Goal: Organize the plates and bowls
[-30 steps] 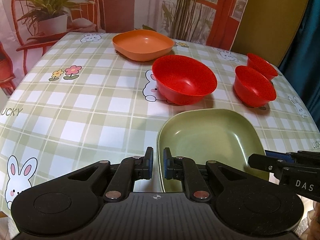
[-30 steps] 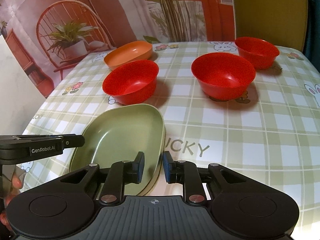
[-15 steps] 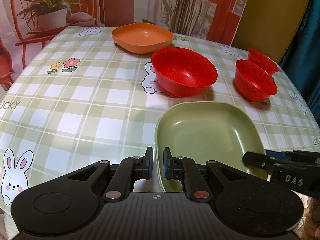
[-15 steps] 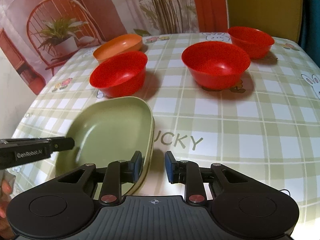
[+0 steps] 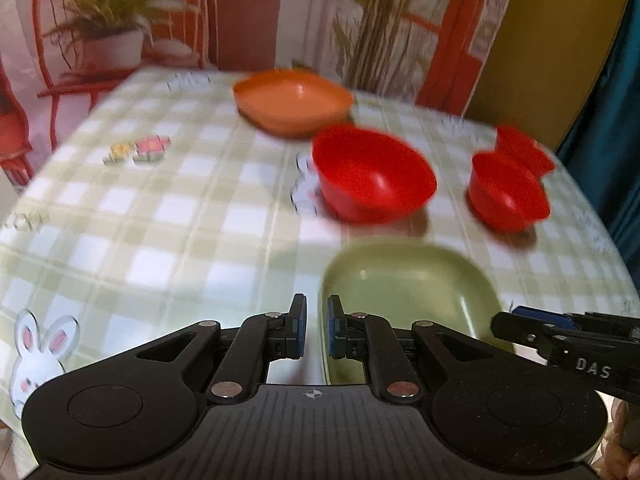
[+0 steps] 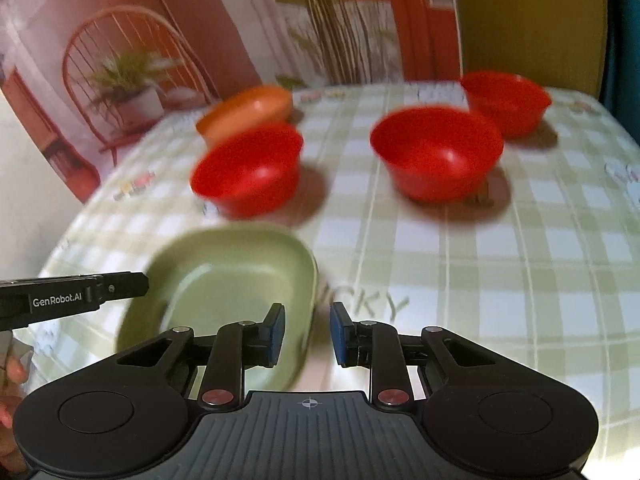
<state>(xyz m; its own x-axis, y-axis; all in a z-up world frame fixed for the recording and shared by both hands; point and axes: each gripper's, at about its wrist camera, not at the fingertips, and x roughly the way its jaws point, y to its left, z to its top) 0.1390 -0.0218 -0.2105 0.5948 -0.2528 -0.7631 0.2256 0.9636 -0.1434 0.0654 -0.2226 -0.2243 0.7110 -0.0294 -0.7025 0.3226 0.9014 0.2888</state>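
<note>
A green square plate (image 5: 404, 292) (image 6: 236, 280) lies at the near edge of the table. My left gripper (image 5: 313, 330) has its jaws close together astride the plate's left rim. My right gripper (image 6: 307, 334) is open around the plate's right rim, not touching it. Three red bowls stand beyond: a large one (image 5: 372, 174) (image 6: 248, 170), a middle one (image 5: 506, 192) (image 6: 436, 154) and a far one (image 5: 524, 150) (image 6: 506, 100). An orange plate (image 5: 294, 102) (image 6: 244, 114) sits at the back. Both views are blurred.
The table has a green checked cloth (image 5: 160, 208) with rabbits and flowers. A printed backdrop with a chair and plant (image 6: 120, 80) hangs behind it. A dark teal curtain (image 5: 616, 120) is at the right.
My right gripper has opened and let go of the green plate's rim. Both grippers have pulled back a little from the plate, and the views have tilted upward.
</note>
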